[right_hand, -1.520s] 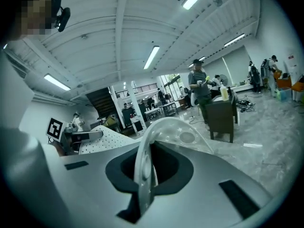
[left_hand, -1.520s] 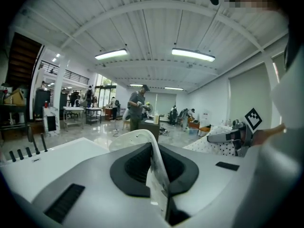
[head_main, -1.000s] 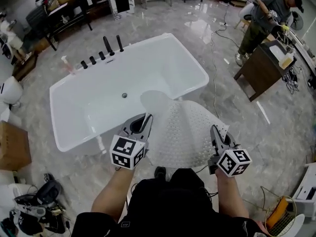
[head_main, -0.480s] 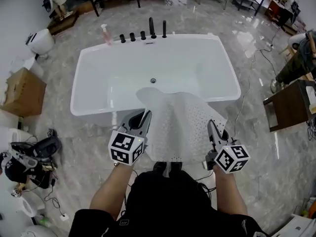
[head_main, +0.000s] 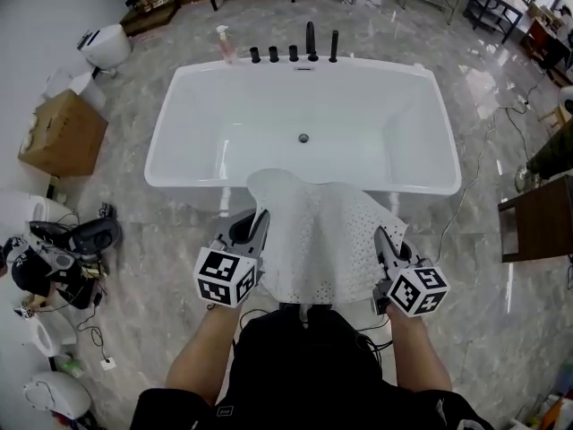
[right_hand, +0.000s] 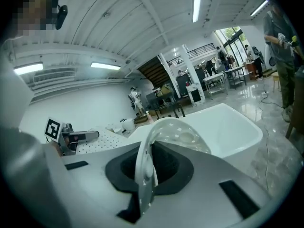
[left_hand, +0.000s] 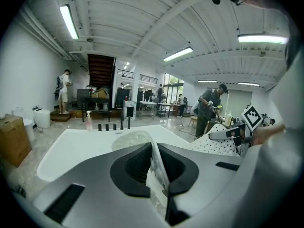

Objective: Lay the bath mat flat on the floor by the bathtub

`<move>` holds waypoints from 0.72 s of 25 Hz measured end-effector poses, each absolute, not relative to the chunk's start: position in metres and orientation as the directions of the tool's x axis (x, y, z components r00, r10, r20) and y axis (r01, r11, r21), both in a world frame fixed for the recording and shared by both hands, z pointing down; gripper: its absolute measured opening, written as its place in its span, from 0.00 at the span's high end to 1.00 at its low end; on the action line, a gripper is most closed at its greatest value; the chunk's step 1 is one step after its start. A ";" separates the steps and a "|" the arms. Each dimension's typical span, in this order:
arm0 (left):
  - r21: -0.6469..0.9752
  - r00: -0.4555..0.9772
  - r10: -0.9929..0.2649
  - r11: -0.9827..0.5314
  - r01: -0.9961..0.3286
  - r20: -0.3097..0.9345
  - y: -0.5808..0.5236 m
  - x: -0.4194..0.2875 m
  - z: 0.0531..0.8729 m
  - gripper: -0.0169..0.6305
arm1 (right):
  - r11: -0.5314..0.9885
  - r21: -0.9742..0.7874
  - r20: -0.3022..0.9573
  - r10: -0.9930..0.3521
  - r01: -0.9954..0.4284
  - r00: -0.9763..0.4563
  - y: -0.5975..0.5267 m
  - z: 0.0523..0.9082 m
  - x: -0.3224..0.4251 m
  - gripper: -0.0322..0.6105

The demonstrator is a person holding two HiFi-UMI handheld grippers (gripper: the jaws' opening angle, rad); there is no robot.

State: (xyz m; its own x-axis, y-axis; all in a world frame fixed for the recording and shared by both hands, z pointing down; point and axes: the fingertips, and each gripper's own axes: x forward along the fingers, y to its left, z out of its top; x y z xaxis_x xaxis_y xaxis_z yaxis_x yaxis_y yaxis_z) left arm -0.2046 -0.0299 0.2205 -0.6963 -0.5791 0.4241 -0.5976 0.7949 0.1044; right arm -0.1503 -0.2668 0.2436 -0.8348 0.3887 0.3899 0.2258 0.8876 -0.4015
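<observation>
The mat point(head_main: 322, 240) is white, speckled all over with small dark dots. The tub point(head_main: 412, 106) is plain glossy white, its taps point(head_main: 311, 41) black. The floor point(head_main: 483, 330) is grey marble with pale veins. A box point(head_main: 63, 134) is brown. The left tongs point(head_main: 261, 220) and right tongs point(head_main: 381, 240) are grey, their cubes patterned in black-and-white squares.

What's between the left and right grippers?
The bath mat, spanning left gripper to right gripper, each shut on an edge. Head view shows it.
</observation>
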 end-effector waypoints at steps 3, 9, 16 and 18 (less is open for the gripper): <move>0.121 -0.692 -0.575 0.799 -0.588 0.436 -0.008 -0.206 0.234 0.95 | 0.892 -0.389 0.417 0.393 0.230 -0.819 -0.247 0.252 -0.153 0.92; 0.159 -0.653 -0.599 0.781 -0.604 0.463 0.030 -0.201 0.273 0.95 | 0.906 -0.358 0.476 0.384 0.224 -0.791 -0.199 0.278 -0.158 0.92; 0.198 -0.622 -0.589 0.788 -0.583 0.516 0.060 -0.194 0.331 0.95 | 0.912 -0.354 0.546 0.380 0.205 -0.747 -0.168 0.326 -0.154 0.92; 0.206 -0.616 -0.583 0.793 -0.573 0.529 0.064 -0.194 0.347 0.95 | 0.912 -0.352 0.566 0.385 0.210 -0.729 -0.164 0.340 -0.152 0.92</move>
State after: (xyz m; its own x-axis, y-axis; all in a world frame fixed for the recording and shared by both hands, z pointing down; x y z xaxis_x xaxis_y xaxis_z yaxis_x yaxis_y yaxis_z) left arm -0.1937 0.0644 0.3470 -0.6165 -0.5829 0.5293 -0.5734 0.7931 0.2056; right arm -0.1522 -0.1639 0.3402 -0.7289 0.3854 0.5658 0.2096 0.9124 -0.3515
